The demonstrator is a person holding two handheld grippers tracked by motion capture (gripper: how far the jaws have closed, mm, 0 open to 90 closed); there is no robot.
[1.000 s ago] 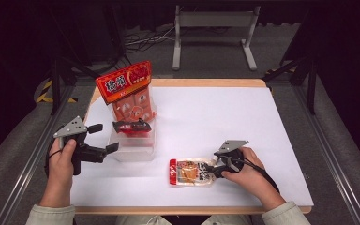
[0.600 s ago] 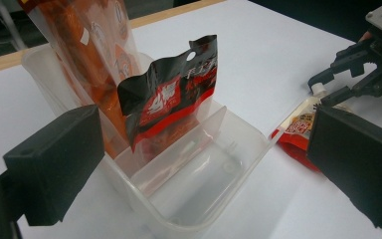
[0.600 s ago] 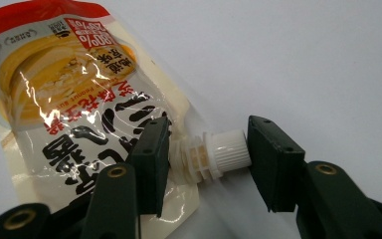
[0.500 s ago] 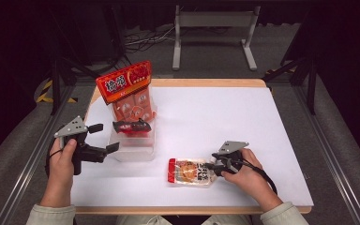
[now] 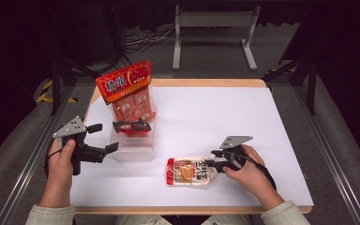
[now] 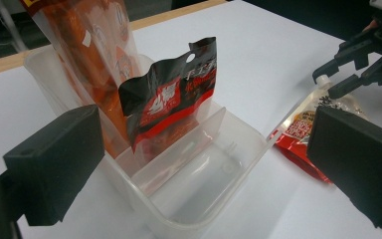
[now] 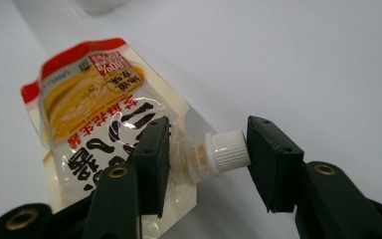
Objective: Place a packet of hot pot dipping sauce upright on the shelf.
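A spouted pouch (image 5: pixel 190 171) with a red and yellow label lies flat near the table's front edge. My right gripper (image 5: pixel 215 161) grips it at its white screw cap (image 7: pixel 226 152). One pad sits on the cap's end and the other on the pouch shoulder (image 7: pixel 94 114). Its jaws have just been closing. My left gripper (image 5: pixel 102 138) is open, its jaws (image 6: pixel 204 164) either side of the near end of a clear plastic box (image 5: pixel 131 152). In the box stand a tall orange snack bag (image 5: pixel 126 89) and a dark red packet (image 5: pixel 131 126); its front compartment (image 6: pixel 199 199) is empty.
The white table top (image 5: pixel 215 108) has a wooden far edge. A metal stand (image 5: pixel 213 28) rises on the floor behind the table. In the left gripper view the pouch (image 6: pixel 303 124) lies right of the box, with the right gripper (image 6: pixel 358 55) above it.
The right gripper's jaws have narrowed onto the pouch's spout. The left hand and the box have stayed put.
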